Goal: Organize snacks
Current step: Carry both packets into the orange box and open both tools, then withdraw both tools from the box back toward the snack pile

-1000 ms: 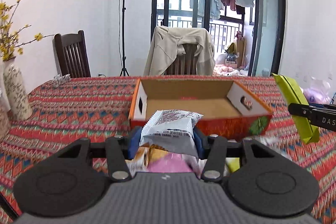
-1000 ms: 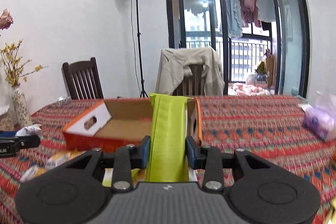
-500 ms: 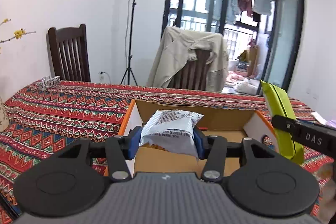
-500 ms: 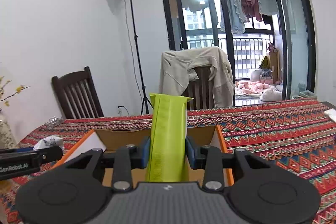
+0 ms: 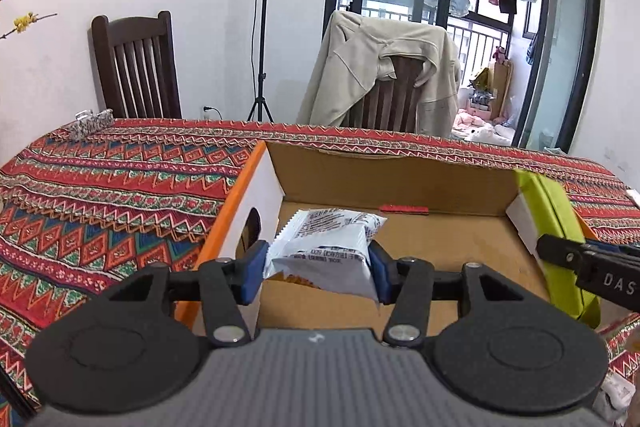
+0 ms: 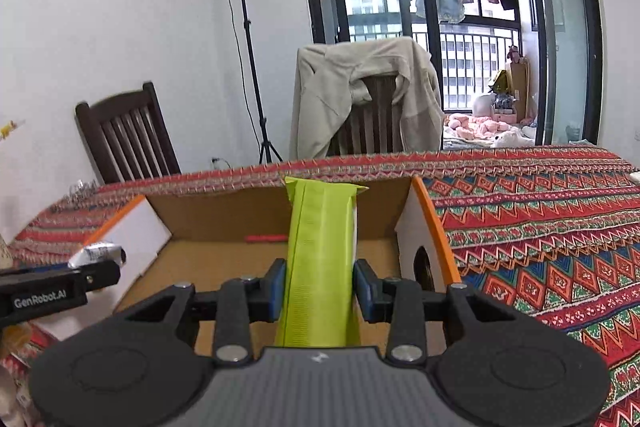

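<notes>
An open cardboard box (image 5: 400, 183) with orange edges sits on the patterned tablecloth. My left gripper (image 5: 318, 263) hangs over the box's left half with a white snack packet (image 5: 324, 247) between its blue pads. Its jaws are opening, and the pads still touch the packet. My right gripper (image 6: 320, 287) is shut on a tall lime-green snack pack (image 6: 322, 239), held upright over the right half of the box (image 6: 224, 215). The green pack (image 5: 556, 227) also shows at the right of the left wrist view. The white packet (image 6: 98, 253) shows at the left of the right wrist view.
Two wooden chairs stand behind the table, one draped with a beige jacket (image 5: 380, 75). A light tripod (image 5: 262, 27) stands by the wall. A small shiny wrapped item (image 5: 92, 119) lies at the table's far left corner. Loose snacks (image 6: 12, 339) lie left of the box.
Both grippers have moved forward and slightly down, carrying their packs from in front of the box to over its inside. The box now fills the lower part of both views.
</notes>
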### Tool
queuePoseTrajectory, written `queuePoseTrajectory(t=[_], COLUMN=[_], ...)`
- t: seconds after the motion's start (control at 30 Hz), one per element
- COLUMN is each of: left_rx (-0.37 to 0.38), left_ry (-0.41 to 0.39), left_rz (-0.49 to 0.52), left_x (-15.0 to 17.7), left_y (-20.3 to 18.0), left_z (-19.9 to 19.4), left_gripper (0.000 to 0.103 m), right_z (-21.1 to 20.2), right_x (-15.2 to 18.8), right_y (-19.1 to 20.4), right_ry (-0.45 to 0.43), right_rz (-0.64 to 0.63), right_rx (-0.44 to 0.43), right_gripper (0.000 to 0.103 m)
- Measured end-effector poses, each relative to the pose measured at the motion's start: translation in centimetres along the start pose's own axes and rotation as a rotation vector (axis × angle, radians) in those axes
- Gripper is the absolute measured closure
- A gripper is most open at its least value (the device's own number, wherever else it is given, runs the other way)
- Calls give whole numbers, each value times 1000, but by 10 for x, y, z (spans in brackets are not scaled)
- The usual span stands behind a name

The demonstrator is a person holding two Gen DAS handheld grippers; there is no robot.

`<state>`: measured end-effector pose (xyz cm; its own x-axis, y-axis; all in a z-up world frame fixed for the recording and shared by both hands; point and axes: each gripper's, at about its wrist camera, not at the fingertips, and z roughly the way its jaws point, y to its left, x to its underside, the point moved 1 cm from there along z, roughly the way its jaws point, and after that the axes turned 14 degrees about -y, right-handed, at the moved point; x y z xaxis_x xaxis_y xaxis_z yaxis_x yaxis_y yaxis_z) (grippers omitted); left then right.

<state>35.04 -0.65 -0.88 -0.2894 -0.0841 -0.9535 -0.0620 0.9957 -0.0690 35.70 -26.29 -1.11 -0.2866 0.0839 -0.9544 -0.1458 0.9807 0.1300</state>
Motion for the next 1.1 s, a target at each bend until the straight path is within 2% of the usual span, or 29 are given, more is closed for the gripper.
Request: queuePoseTrajectory(t=[0.07,0.13,0.17,0.23,0.27,0.3,0.33,0.73,0.93,1.1], left_rx=[9,10,5,4,6,5,7,10,15,10], left_ry=[-10,-36,-51,-81,-98,-109,-113,-124,-148,-148], left_rz=[-8,-21,-25,-32,-40,-46,-50,-114,-128,-144], left_x=[1,0,0,-2,-3,-3,-4,-23,-41,-42], left_y=[2,1,2,3,4,4,4,7,11,19], left_z=[-2,-7,-9,-14,-17,-19,-20,-32,-59,-83], left_gripper=[40,19,15,0,0,0,0,0,0,0], right_z=[1,-1,-3,-7,-9,-11,-13,-24,-42,-67], right_x=[3,3,2,2,1,1,0,-12,-32,-37], right_y=[1,2,2,2,1,1,0,-5,7,15], right_ry=[14,11,4,-6,-15,-24,-31,-62,-83,-94], right_rz=[-3,-8,-7,4,6,8,11,35,5,-10], right_rx=[-5,-10,-12,-23,-26,-27,-29,-35,-27,-28], right_gripper=[67,65,61,33,26,11,1,0,0,0])
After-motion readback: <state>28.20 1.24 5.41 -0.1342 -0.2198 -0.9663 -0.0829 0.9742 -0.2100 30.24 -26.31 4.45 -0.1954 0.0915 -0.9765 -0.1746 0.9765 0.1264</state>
